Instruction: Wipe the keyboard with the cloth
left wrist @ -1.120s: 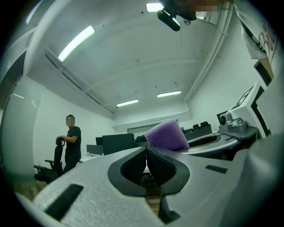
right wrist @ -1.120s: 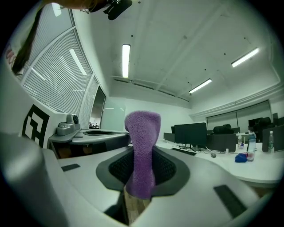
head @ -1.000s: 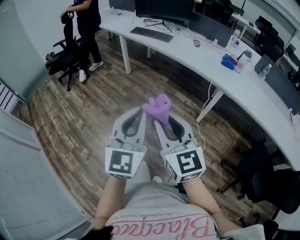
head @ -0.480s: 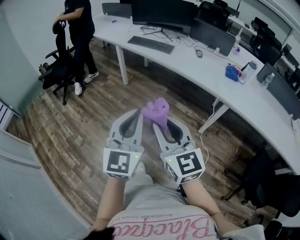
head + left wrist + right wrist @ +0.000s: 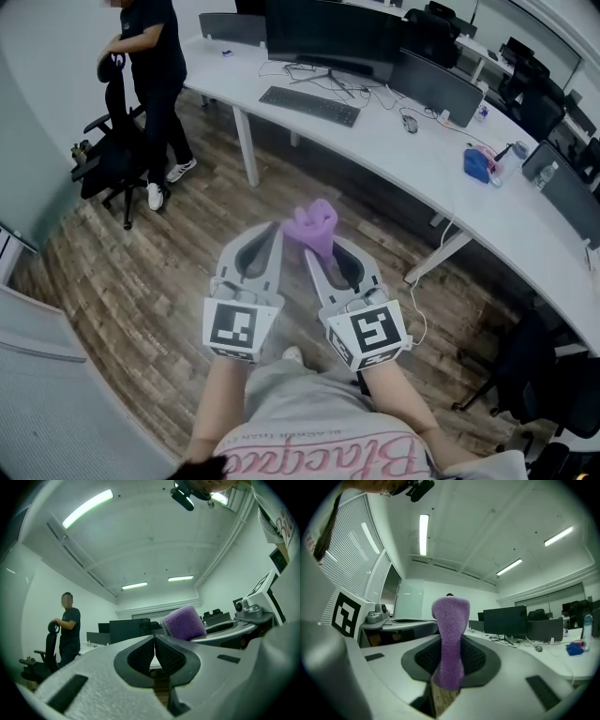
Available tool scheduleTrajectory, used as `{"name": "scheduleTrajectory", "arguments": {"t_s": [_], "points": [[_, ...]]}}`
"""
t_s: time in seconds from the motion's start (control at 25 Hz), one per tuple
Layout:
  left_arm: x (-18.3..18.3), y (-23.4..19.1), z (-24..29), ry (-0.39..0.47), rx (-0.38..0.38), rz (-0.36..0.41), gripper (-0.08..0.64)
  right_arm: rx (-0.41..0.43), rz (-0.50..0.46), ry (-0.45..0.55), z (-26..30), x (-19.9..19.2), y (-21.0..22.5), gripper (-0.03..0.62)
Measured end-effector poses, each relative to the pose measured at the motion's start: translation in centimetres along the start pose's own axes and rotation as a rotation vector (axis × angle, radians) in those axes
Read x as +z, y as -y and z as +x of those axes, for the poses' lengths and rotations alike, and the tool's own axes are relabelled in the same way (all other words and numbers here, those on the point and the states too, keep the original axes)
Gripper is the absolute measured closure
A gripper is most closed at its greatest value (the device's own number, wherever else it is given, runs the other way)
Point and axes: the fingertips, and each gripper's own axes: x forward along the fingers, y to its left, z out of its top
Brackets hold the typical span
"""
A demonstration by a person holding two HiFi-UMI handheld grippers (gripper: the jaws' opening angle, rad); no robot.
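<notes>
Cloth (image 5: 313, 223): clamped by right gripper (image 5: 317, 253) jaws, protruding at 12 o'clock.
Left gripper (image 5: 277, 230): jaws closed together, nothing held.
Keyboard (image 5: 310, 105): at 12 o'clock, well apart.

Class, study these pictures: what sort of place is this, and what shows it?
Most likely an open-plan office: a long white desk carrying monitors and a keyboard, plus an office chair.

Pink cursive lettering is showing upside down on the person's grey cotton shirt (image 5: 300, 398), seeming to begin "Blac"; the rest is running out of frame.
</notes>
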Motion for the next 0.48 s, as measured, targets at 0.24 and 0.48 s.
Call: {"name": "scheduleTrajectory", "arguments": {"t_s": [0.24,0.48], "points": [[-1.3,-3.0,2.2,-0.024,-0.020,0.007,0.553,-0.034,0.025,-0.011,4.0,-0.6,0.7,0.505],[-2.5,-4.4,4.3,-0.022,-0.035,-0.023,0.552,-0.050,0.018,-0.039,6.1,-1.4,2.0,0.505]]}}
